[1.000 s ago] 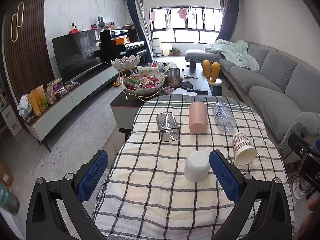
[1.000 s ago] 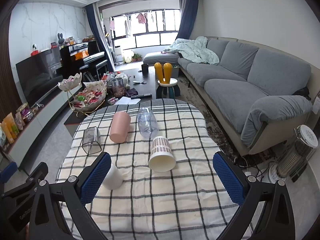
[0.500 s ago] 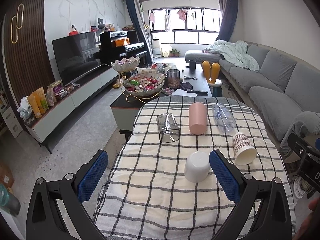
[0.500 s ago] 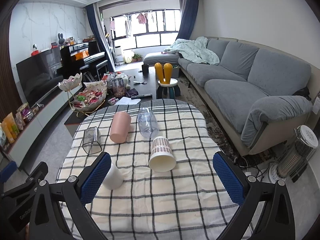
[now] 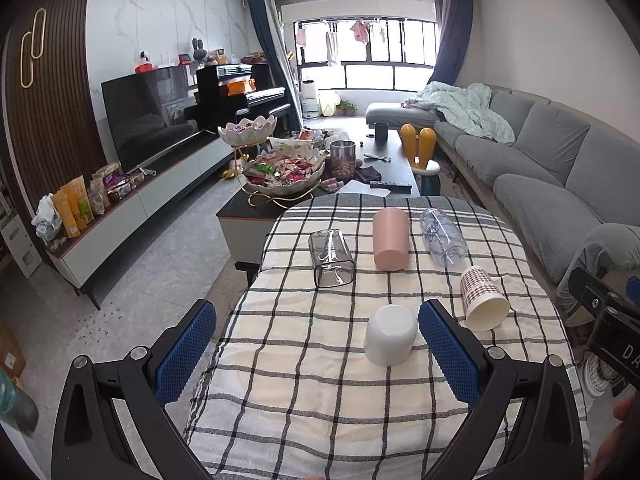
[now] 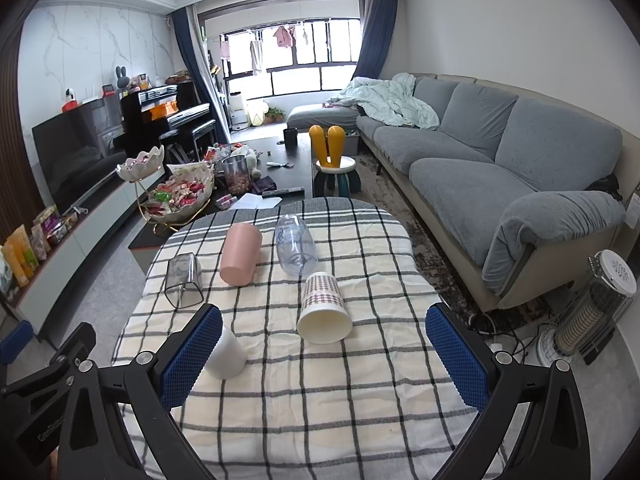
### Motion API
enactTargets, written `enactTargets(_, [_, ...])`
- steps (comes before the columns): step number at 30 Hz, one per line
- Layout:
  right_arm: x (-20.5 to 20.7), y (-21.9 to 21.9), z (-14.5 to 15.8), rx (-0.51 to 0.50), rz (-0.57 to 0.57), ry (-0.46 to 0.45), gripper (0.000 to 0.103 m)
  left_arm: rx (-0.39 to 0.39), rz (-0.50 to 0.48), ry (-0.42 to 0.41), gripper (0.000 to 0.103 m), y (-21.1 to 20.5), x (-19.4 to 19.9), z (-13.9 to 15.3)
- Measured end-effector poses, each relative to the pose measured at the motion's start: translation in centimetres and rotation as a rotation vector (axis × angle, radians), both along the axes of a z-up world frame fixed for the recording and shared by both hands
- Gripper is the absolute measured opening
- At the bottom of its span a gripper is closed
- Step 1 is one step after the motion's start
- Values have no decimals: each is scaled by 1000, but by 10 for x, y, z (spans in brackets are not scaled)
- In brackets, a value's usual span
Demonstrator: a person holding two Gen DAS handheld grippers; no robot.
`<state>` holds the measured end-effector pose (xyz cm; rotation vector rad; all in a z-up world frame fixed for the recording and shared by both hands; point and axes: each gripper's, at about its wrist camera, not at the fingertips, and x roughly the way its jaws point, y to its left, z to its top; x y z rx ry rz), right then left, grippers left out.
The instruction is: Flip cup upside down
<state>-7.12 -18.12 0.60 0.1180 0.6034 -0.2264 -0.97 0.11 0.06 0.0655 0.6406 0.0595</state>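
A white cup (image 5: 390, 335) stands upside down on the checked tablecloth (image 5: 304, 376), just left of my left gripper's right finger; it also shows in the right wrist view (image 6: 226, 354) behind the left finger. A patterned paper cup (image 6: 323, 309) lies on its side, mouth toward me, also in the left wrist view (image 5: 482, 298). A pink cup (image 5: 390, 239), a clear square glass (image 5: 331, 258) and a clear plastic cup (image 5: 442, 237) lie on their sides farther back. My left gripper (image 5: 316, 354) and right gripper (image 6: 324, 354) are both open and empty above the table's near part.
A coffee table (image 5: 384, 184) with snack bowls stands beyond the table. A grey sofa (image 6: 500, 168) runs along the right. A heater (image 6: 596, 304) stands on the floor at right. A TV cabinet (image 5: 120, 208) is at left.
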Motion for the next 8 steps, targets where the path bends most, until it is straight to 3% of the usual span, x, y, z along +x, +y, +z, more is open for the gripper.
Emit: enactTargets(8, [0,0,0,3,1,0,102,2,0,18,103,1,2,-2])
